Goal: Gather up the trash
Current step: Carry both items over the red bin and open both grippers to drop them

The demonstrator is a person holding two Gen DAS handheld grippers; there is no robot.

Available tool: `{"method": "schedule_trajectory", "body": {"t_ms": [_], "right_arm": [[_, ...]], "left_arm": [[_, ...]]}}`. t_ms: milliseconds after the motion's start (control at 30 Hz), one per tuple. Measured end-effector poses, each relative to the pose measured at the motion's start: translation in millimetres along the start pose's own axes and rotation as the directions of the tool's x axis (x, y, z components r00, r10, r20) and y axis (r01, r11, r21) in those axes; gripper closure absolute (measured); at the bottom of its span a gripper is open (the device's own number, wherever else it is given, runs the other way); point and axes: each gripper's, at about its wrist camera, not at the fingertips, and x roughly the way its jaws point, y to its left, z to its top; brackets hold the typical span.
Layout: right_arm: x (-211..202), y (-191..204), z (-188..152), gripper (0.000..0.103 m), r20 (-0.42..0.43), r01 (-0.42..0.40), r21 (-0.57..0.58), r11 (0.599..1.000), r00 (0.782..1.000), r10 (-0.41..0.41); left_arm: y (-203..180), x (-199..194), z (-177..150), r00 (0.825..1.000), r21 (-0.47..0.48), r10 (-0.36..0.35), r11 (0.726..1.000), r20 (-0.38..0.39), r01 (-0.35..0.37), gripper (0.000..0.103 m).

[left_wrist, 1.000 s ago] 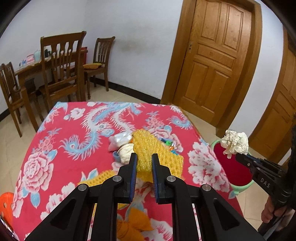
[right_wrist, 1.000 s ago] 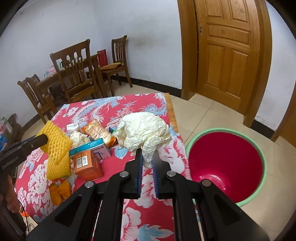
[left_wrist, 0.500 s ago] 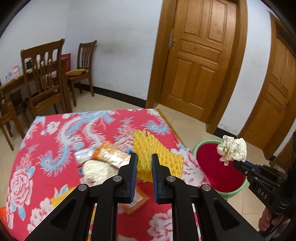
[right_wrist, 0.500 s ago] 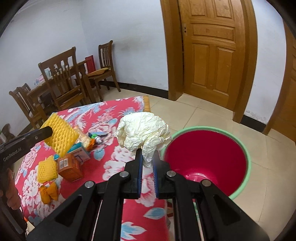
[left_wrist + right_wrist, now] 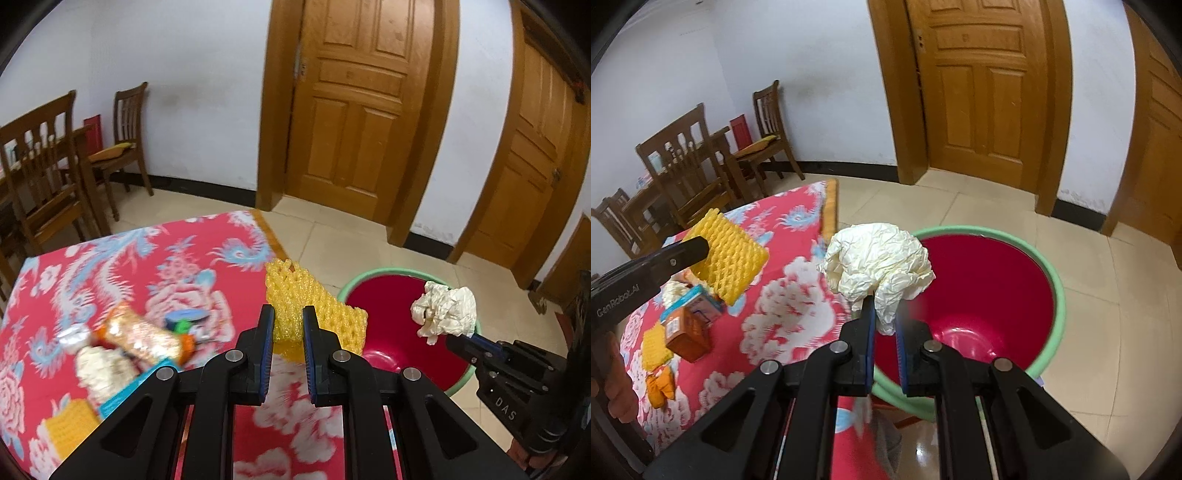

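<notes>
In the left wrist view, the left hand-held gripper (image 5: 288,325) has its two fingers squeezed on a yellow foam net (image 5: 314,310), held up in the air over the edge of the desk (image 5: 129,266), which wears a red flowery cloth. Behind the net, on the tile floor, sits a red bin (image 5: 391,332) with a green rim. The right hand-held gripper (image 5: 452,339) comes in from the right and pinches a crumpled paper ball (image 5: 445,312) above the bin; white letters on its side read "DAS". On the desk lie a blurry snack bag (image 5: 142,336) and other scraps. In the right wrist view, the right hand-held gripper (image 5: 885,325) grips the crumpled paper ball (image 5: 879,262) over the near rim of the red bin (image 5: 993,295). The left hand-held gripper (image 5: 701,251), marked "GenRobot.AI", holds the yellow foam net (image 5: 729,258) above the desk (image 5: 786,295). An orange carton (image 5: 685,334) lies on the desk below it. Wooden chairs (image 5: 687,166) and a wooden door (image 5: 986,92) stand behind.
</notes>
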Motion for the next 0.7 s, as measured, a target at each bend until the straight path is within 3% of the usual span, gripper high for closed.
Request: {"method": "schedule_trajectory", "body": {"t_ms": [300,700], "right_arm": [[22,-39,-8,0.091,-0.052,0.042,0.064,0.997,0.998,-0.039],[44,-68,-17,0.091,-0.110,0.061,0.111,0.992,0.993,-0.049]], "left_arm": [[-41,48,1,0.996,0.049,-0.049,0.997,-0.069,0.053,0.088],[-71,98,-12,0.984,0.078,-0.054,0.995,-0.168,0.067,0.088]]}}
